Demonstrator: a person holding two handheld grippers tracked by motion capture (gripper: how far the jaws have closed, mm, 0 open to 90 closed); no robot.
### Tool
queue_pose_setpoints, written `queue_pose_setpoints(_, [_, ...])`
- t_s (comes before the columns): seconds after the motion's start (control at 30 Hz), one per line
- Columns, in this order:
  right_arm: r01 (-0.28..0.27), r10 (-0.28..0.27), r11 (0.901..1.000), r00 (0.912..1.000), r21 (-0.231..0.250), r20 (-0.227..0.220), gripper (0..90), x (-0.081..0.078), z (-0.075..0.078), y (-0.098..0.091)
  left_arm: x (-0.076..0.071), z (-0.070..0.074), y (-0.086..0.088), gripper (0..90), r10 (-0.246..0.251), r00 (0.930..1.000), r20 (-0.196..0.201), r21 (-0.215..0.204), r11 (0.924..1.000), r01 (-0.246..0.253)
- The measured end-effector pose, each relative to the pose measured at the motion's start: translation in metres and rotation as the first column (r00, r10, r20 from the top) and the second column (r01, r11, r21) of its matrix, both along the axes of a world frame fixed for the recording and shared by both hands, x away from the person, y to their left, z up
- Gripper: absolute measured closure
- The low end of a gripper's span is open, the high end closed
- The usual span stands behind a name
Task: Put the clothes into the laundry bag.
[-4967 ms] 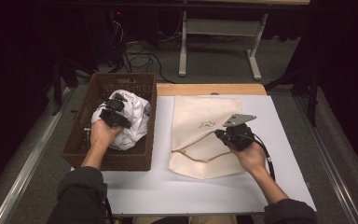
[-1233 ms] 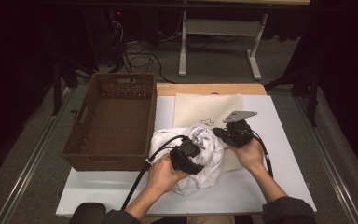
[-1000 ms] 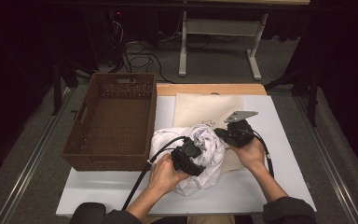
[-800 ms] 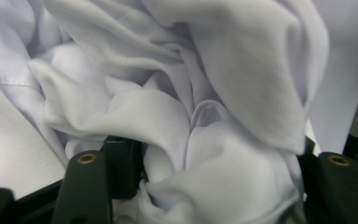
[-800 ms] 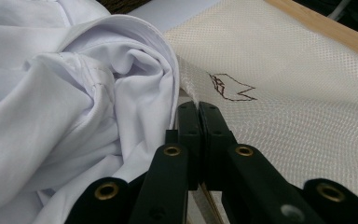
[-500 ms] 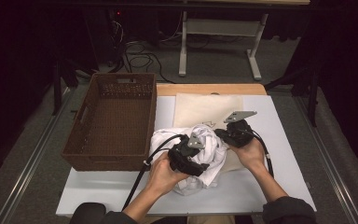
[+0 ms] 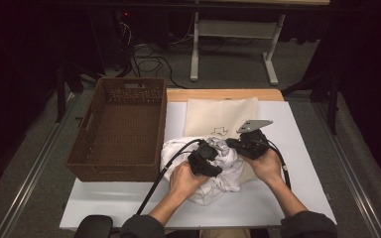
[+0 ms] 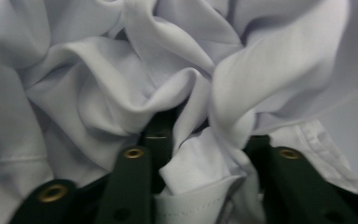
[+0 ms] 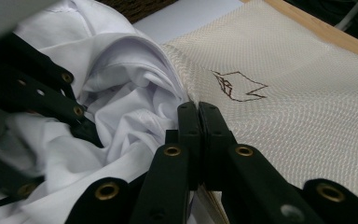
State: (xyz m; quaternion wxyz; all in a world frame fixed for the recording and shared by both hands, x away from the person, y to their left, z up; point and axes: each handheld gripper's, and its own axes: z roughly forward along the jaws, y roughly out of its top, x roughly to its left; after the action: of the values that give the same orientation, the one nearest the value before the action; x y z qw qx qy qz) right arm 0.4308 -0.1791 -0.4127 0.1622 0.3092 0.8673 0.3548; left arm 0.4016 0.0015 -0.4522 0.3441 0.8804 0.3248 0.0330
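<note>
1. White garment (image 7: 213,166) lies crumpled on the desk (image 7: 302,198), near its front middle, partly over the lower left edge of the cream mesh bag (image 7: 223,116). The wicker basket (image 7: 121,129) stands just to the garment's left.
2. Left claw (image 7: 209,154) sits on top of the heap, sunk in the folds. In the left gripper view its jaws stand partway apart with a bunched fold of the garment (image 8: 200,168) between them; they have just been closing. Whether the pads already press the cloth cannot be told.
3. Right claw (image 7: 238,144) is just beside the garment's right edge, at the near edge of the bag. In the right gripper view its jaws are pressed together, with the bag's edge (image 9: 193,100) at their tips; layers of the bag's cloth show under the jaws. It looks pinched on that edge.
4. The two claws are near each other, garment between and under them; the left claw's black jaws (image 9: 51,93) show at the left of the right gripper view, amid the white folds.
5. Materials: the garment is smooth, thin white fabric, with deep soft creases and a stitched hem. The bag is a cream open weave, flat and rectangular, with a small dark outline drawing (image 9: 237,86) on it. The basket is dark brown woven wicker, rectangular, with a cut-out handle. The desk top is plain white with a wooden strip at its far edge (image 7: 223,94).
</note>
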Motion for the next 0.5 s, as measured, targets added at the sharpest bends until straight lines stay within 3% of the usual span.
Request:
queue_pose_setpoints(0.07, [0.000,0.000,1.0000,1.0000,0.002,0.004,90.0,0.001,-0.001,0.000,-0.004,0.007,0.003,44.7,0.008,0.9999,0.012,-0.006,1.0000,-0.008])
queue_pose_setpoints(0.13, [0.003,-0.003,1.0000,1.0000,-0.001,0.003,90.0,0.000,-0.001,0.001,-0.009,0.015,0.005,33.8,0.022,0.9987,0.047,0.017,0.9996,-0.023])
queue_pose_setpoints(0.17, [0.001,-0.001,1.0000,1.0000,0.000,0.006,90.0,0.000,-0.001,0.001,-0.012,0.018,0.006,32.1,0.016,0.9980,0.061,0.020,0.9997,-0.017])
queue_pose_setpoints(0.3, [0.000,0.000,1.0000,1.0000,0.001,0.007,90.0,0.001,-0.002,0.000,-0.019,0.032,0.014,36.4,-0.007,0.9965,0.084,-0.034,0.9994,0.010])
queue_pose_setpoints(0.4, [0.003,-0.003,1.0000,1.0000,0.002,0.004,90.0,0.002,-0.002,0.000,-0.022,0.037,0.017,46.0,-0.014,0.9934,0.114,-0.079,0.9966,0.023])
queue_pose_setpoints(0.43, [0.001,-0.001,1.0000,1.0000,-0.001,0.005,89.9,0.001,-0.001,0.000,-0.021,0.036,0.017,56.0,-0.025,0.9932,0.114,-0.093,0.9950,0.036])
queue_pose_setpoints(0.5, [0.003,-0.003,1.0000,1.0000,-0.009,0.005,90.0,0.001,-0.001,0.000,-0.015,0.031,0.014,75.4,-0.004,0.9951,0.099,-0.074,0.9972,0.011])
